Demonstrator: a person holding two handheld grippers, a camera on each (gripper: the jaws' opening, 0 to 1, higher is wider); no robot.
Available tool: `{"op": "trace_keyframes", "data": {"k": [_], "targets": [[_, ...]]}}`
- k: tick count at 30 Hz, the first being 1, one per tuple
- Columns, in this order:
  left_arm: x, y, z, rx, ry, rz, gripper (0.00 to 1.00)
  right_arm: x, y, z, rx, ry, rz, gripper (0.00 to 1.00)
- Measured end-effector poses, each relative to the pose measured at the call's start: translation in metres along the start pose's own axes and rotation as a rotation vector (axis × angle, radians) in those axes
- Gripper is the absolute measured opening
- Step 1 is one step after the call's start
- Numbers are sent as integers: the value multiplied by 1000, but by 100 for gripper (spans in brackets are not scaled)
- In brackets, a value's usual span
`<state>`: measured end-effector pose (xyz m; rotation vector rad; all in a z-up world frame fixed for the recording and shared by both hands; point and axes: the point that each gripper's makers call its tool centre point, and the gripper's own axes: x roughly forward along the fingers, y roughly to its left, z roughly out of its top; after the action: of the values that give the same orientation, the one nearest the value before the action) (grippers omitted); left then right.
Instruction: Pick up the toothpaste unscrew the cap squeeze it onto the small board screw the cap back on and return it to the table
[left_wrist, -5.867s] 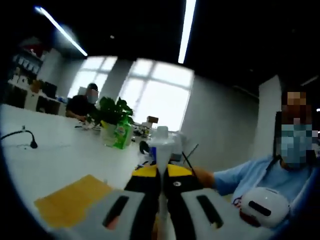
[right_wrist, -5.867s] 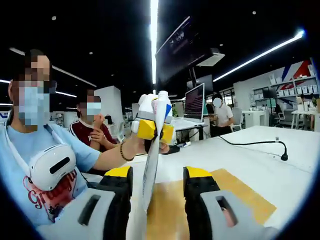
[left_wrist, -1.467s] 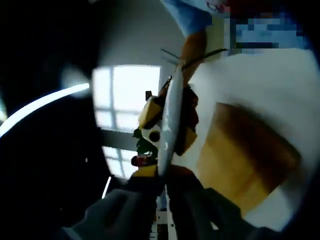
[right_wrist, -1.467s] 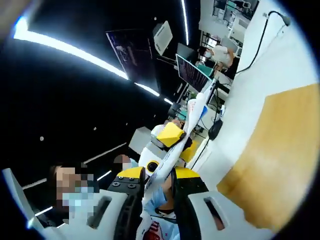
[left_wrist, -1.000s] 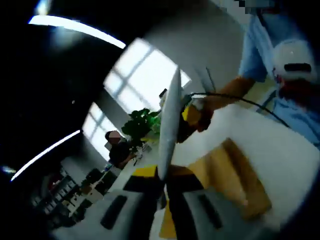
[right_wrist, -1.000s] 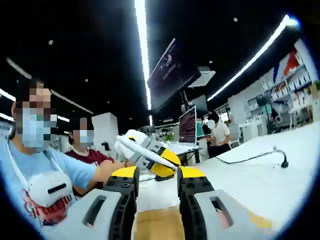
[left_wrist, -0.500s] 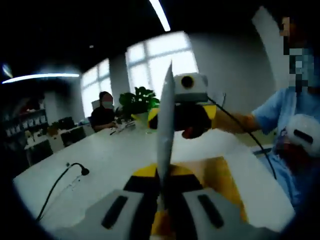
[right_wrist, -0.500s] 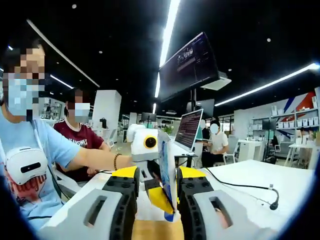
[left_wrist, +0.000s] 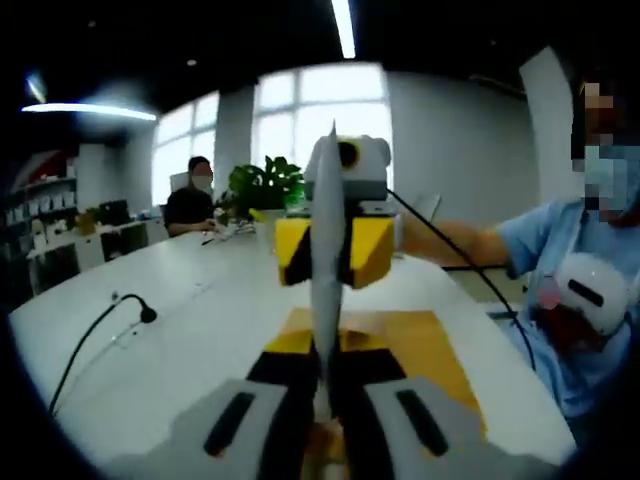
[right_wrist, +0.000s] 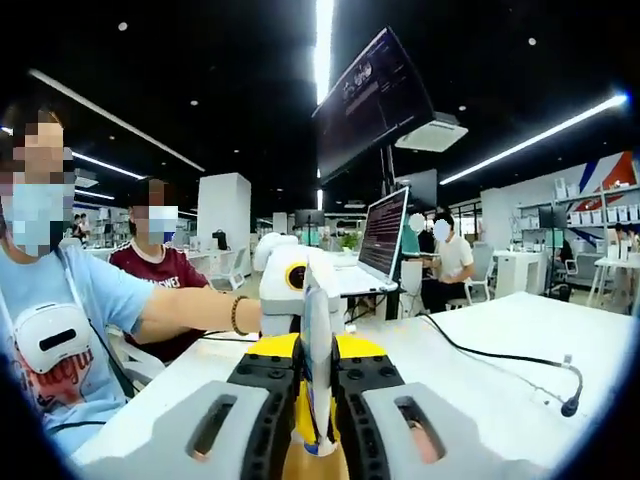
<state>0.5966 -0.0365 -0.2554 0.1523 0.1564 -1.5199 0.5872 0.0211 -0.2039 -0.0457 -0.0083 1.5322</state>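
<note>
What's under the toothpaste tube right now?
In the left gripper view, the wooden board lies on the white table below the toothpaste tube. The left gripper hides the board's near middle.

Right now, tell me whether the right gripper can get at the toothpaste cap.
Probably not at once. The right gripper is shut on the toothpaste tube edge-on, beside the left gripper also clamping it. No cap is visible; it would have to let go first.

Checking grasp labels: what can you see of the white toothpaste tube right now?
The white toothpaste tube is a flat, soft-looking plastic tube seen edge-on, upright and held off the table. In the left gripper view the left gripper pinches its lower part and the right gripper clamps it higher up. In the right gripper view it shows blue print. Its cap is not visible.
</note>
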Motion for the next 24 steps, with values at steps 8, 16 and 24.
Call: {"op": "trace_keyframes", "data": {"k": [8,16,24], "targets": [[-3,10,12,-3,-83,41,19,3,-14,-8,82,50,-63,8],[0,18,14,-55,-106,37,16,10,-16,-7,76,41,-40,7],[6,28,14,17,-100,99,8,5,-27,-8,-53,73,-57,8]]}}
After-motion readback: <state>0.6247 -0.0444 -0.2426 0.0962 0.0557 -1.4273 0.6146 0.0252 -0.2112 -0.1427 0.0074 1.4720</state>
